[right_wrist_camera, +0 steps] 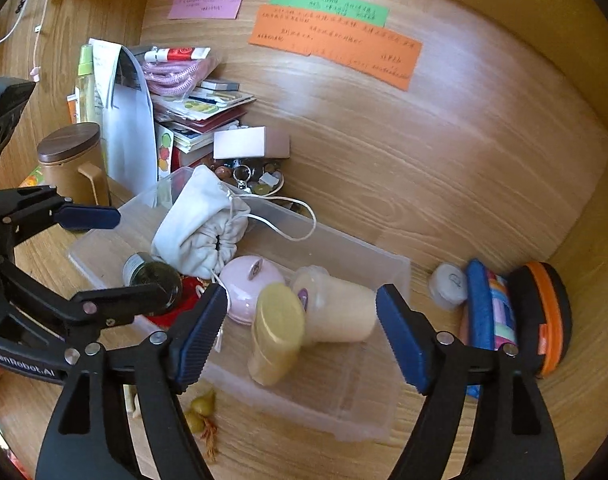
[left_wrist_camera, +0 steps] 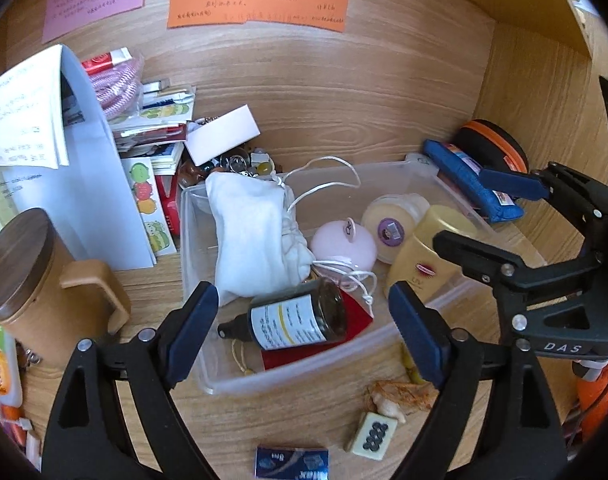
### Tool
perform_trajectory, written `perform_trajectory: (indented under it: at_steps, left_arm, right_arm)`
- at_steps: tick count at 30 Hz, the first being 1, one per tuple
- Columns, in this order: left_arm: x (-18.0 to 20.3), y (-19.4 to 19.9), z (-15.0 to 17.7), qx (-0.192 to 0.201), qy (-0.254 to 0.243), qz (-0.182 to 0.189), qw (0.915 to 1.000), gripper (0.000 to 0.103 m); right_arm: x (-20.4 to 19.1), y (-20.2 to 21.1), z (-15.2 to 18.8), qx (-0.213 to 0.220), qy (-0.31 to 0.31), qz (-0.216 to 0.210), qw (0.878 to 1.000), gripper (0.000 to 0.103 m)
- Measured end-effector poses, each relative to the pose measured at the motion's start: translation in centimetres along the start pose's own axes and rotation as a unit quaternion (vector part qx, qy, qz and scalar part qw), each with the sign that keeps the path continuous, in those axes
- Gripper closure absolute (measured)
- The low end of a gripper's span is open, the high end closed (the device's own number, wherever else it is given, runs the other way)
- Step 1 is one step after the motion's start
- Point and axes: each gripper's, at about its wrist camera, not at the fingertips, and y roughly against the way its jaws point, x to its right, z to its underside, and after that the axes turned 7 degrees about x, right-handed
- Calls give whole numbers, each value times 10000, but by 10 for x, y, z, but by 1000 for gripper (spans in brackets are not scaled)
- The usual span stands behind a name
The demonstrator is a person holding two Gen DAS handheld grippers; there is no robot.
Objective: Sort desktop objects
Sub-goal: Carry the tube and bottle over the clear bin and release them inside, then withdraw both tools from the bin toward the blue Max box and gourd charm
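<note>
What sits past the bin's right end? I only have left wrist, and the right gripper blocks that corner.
Observer: A small white round jar stands on the desk, between the clear bin and the blue pouch.
Operator: Is the right gripper holding anything?
Observer: No. The right gripper is open. The yellow bottle lies in the bin beyond it, clear of both pads.
Operator: Anything behind the papers on the left?
Observer: A yellow-green spray bottle stands behind the papers.
</note>
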Motion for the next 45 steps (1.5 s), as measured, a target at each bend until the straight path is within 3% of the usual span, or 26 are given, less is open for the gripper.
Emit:
perform_trajectory:
  at_steps: [11,18,27,36,41,43,45]
  left_arm:
    - [8,53,8,374,-132,-267,9989,8]
    - [9,74,29,330,-153,-440,9984,7]
    - [0,73,67,-59,-194,-631,9978,7]
    - [-9,48,100,-664,-166,-576,9960,7]
    - [-9,36,103,-851,-203,-561,9946,7]
    - [-7,33,103,-886,-282,-578,9940,7]
    - [-6,30,103,-904,-343,-552,9938,7]
  right_arm:
    - [-21,45,13,281,188,199,9992,23]
    - [-26,60,32,239,9,58,9997,22]
    - [-30,57,63,-78,-317,-349,9989,20]
    - [-39,33,102,-772,-406,-705,9937,21]
    - [-31,16,105,-990,-744,-925,9880,25]
    - [-27,11,102,-1029,-882,-1055,9851,36]
    - [-23,7,100,-1047,-1037,-1189,9819,39]
